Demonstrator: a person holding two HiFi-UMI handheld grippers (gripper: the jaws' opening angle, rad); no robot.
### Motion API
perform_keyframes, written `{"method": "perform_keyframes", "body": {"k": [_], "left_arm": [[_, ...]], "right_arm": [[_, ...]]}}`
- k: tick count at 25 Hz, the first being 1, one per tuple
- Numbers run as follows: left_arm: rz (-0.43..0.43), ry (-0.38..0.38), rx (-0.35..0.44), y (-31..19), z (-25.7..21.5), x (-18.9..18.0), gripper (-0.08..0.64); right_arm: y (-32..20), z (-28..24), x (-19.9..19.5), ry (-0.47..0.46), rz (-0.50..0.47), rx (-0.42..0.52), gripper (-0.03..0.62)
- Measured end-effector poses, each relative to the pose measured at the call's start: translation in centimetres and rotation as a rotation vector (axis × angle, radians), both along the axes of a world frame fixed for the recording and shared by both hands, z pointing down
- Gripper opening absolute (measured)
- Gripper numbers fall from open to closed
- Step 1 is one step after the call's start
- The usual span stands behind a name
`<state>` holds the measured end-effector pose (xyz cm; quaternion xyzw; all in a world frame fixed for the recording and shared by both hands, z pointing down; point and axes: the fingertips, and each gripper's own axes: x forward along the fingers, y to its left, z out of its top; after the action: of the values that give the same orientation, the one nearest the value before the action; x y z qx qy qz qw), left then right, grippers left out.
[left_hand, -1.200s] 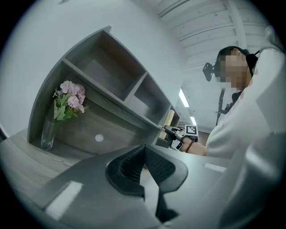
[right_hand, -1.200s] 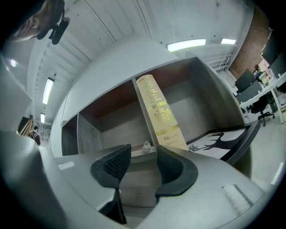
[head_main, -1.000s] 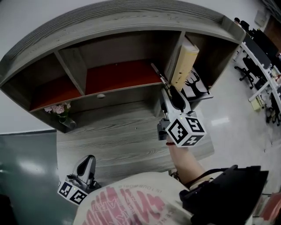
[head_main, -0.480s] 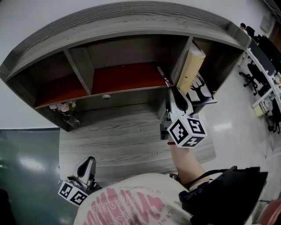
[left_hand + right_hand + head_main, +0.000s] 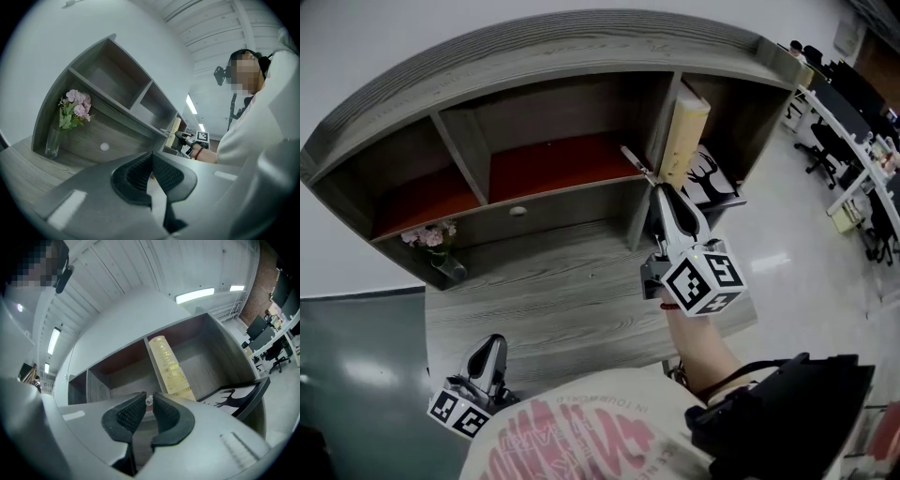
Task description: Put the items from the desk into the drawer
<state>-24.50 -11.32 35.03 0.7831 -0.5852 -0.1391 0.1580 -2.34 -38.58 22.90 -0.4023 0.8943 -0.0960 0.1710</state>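
A thin dark pen (image 5: 636, 161) with a silver end juts out over the desk from my right gripper (image 5: 659, 189), in front of the shelf unit's red-floored bay. In the right gripper view the pen's small end (image 5: 149, 400) sits between the pads, on which the jaws have just been closing. My left gripper (image 5: 493, 341) rests low at the desk's near left corner, its jaws together with nothing in them (image 5: 151, 158). The grey drawer front with a round knob (image 5: 517, 211) lies under the red shelf and looks closed.
A cream book (image 5: 684, 129) leans upright in the right bay, above a framed deer picture (image 5: 713, 177). A glass vase of pink flowers (image 5: 439, 248) stands at the desk's back left. The wooden desk top (image 5: 562, 291) ends at a dark green panel (image 5: 356, 366) on the left.
My right gripper has closed on the pen and lifted it slightly off the shelf edge. The left gripper has stayed where it was.
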Motion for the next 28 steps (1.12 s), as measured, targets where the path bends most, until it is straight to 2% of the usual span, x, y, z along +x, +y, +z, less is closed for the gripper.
{"method": "perform_keyframes", "body": {"k": [4, 12, 19, 28], "left_arm": [[0.057, -0.001, 0.014, -0.1, -0.5, 0.7, 0.018], [0.254, -0.008, 0.041, -0.1, -1.8, 3.9, 0.018], [0.468, -0.010, 0.054, 0.6, -2.5, 9.1, 0.018], [0.704, 0.006, 0.003, 5.0, -0.6, 13.5, 0.018]], "right_arm": [[2.4, -1.3, 1.9, -0.036, -0.001, 0.026, 0.048], [8.8, -1.5, 8.1, -0.027, 0.112, 0.023, 0.048], [15.5, -0.1, 15.8, -0.004, 0.299, -0.026, 0.048], [26.1, 3.3, 23.4, 0.002, 0.545, -0.124, 0.048]]}}
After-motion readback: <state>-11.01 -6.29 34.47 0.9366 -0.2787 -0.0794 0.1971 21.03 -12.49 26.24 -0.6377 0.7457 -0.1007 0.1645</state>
